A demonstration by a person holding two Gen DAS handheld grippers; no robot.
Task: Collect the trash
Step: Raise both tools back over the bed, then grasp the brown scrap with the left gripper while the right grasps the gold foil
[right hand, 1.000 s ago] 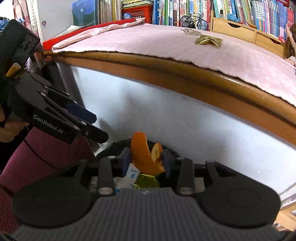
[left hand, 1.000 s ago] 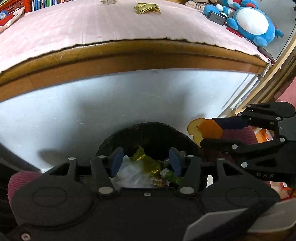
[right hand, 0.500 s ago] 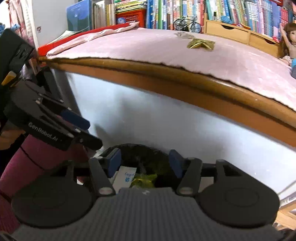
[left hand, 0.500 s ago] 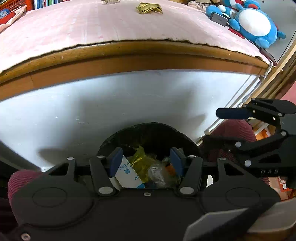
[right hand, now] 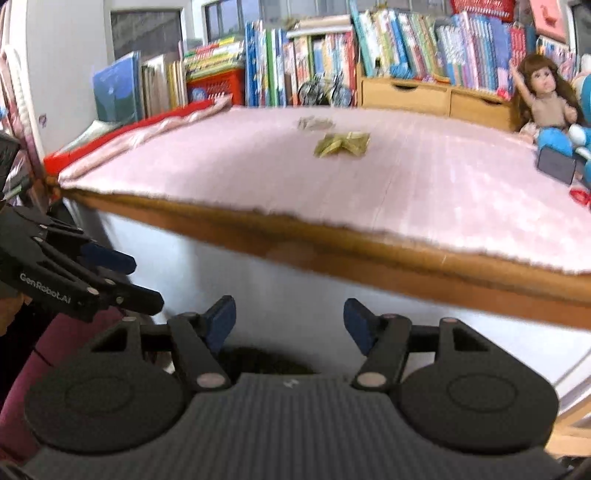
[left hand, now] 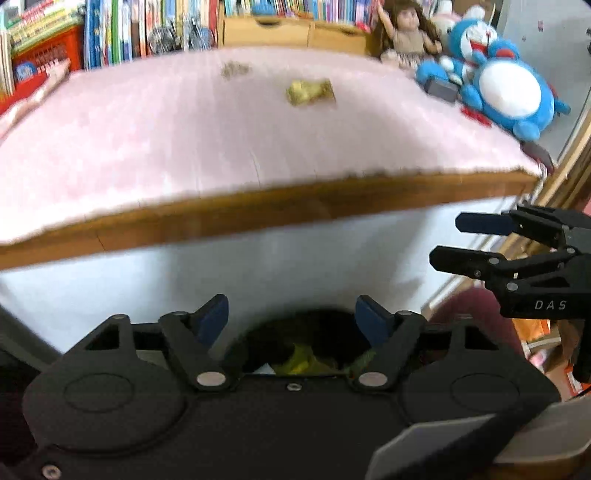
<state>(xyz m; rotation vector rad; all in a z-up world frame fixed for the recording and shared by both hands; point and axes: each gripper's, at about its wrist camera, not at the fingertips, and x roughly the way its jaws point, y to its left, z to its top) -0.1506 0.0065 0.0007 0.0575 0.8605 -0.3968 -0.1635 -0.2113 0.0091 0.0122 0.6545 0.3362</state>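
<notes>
Lying crumpled (gold, shiny), wrapper (right hand: pixel 341 144) on pink cover (right hand: pixel 443 184).

Pink-covered wooden table (right hand: pixel 424 254); crowded bookshelf (right hand: pixel 314 62) behind, window (right hand: pixel 147 33)

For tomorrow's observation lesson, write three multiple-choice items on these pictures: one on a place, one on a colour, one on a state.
1. Where does the gold wrapper lie?
A in the bin
B on the pink cover
C on the bookshelf

2. What colour are the pads of the right tool?
A blue
B red
C white

3. How is the left tool?
A shut on a peel
B shut, holding nothing
C open, holding nothing

Answers: B, it rests mid-cover; A, both show blue; C, a clear gap, nothing between.
</notes>
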